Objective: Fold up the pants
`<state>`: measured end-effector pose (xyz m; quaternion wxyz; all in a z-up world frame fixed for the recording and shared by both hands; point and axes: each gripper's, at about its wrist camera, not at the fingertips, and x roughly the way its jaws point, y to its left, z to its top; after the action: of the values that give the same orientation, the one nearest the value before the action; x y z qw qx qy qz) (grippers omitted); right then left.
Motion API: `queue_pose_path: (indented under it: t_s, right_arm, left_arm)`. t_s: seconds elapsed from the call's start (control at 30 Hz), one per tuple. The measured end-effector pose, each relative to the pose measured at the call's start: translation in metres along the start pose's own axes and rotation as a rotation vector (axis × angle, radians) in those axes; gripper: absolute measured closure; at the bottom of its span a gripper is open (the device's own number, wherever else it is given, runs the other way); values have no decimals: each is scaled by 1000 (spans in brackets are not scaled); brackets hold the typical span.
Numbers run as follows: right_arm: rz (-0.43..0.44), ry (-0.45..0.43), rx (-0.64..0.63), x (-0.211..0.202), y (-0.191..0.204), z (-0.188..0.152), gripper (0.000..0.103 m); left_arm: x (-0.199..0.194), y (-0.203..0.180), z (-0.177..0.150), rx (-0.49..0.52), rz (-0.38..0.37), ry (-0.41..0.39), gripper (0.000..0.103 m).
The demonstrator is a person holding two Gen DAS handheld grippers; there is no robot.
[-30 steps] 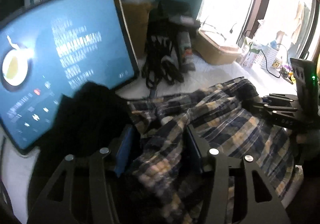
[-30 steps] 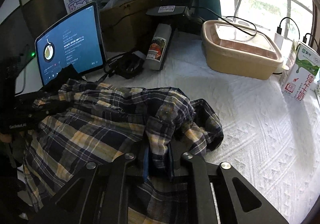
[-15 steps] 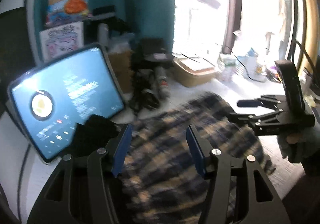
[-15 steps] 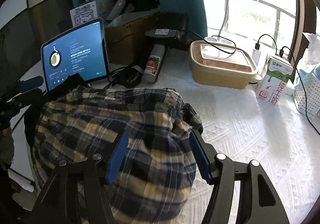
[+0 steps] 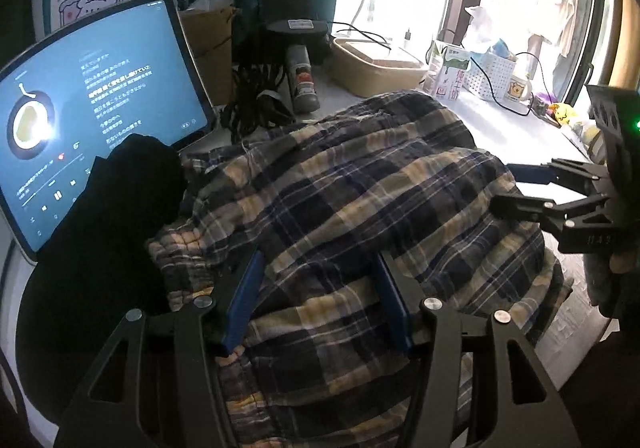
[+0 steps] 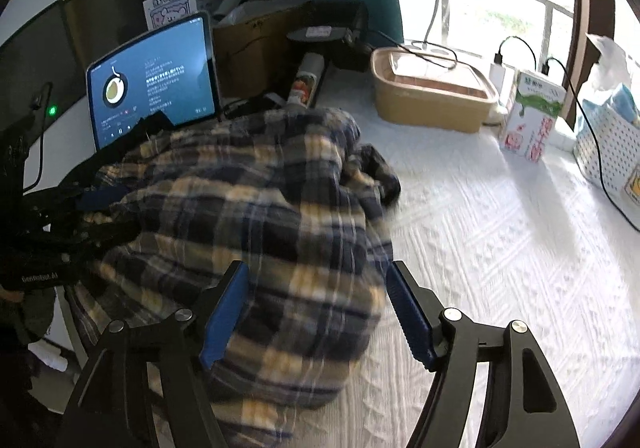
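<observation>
Left gripper (image 5: pixel 320 300): two blue-padded fingers (image 5: pixel 244 300) standing apart, released, nothing pinched; plaid cloth showing in the gap beneath them but the pads not pressing on it. Right gripper (image 6: pixel 320 312): its two fingers (image 6: pixel 410 318) spread wide, jaws having just been opening, released; cloth lying below and between them, the right-hand pad over bare white cover, neither pad gripping.

One pair of pants (image 5: pixel 360 200), navy and tan plaid, lying in a bunched, rounded heap on the bench (image 6: pixel 500 248), which is wearing a white textured cover. In the right wrist view the heap is blurring a little along its near edge. One dark crumpled end is poking out of the heap toward the window side.

One black garment (image 5: pixel 116 216) lying just beside the pants on the tablet side, touching them, its top edge overlapping the bottom of the screen.

One tablet (image 5: pixel 96 100) standing tilted at the back of the bench, screen lit, showing a round picture and lines of text.

Further out, counted: one tan lidded container (image 6: pixel 428 96); one milk carton (image 6: pixel 532 116), upright, near the container; one white perforated basket (image 6: pixel 608 144) at the far right; one spray can (image 5: pixel 303 78) lying on its side beside one tangle of black cables (image 5: pixel 256 100); one cardboard box (image 6: pixel 256 44) behind the tablet.
</observation>
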<state>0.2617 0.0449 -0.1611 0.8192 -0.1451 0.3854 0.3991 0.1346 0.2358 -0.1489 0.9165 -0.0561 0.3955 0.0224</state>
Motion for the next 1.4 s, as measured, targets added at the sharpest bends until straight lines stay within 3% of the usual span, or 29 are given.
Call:
queue_pose_path:
  t_s: [0.7, 1.23, 1.3, 1.37, 1.4]
  right_arm:
    - [-34, -2, 15, -33, 14, -54, 29]
    - [-116, -163, 1, -124, 26, -74, 29]
    - [-128, -180, 4, -135, 26, -76, 28]
    - [-142, -200, 8, -148, 25, -79, 27]
    - [-149, -210, 10, -153, 25, -80, 26]
  left_arm:
    - [-29, -15, -25, 49, 51, -24, 42]
    - [-105, -58, -24, 39, 6, -196, 42]
    - [-115, -63, -23, 28, 2, -223, 39]
    - [-124, -67, -23, 19, -5, -252, 25]
    - [-129, -71, -23, 20, -4, -270, 24]
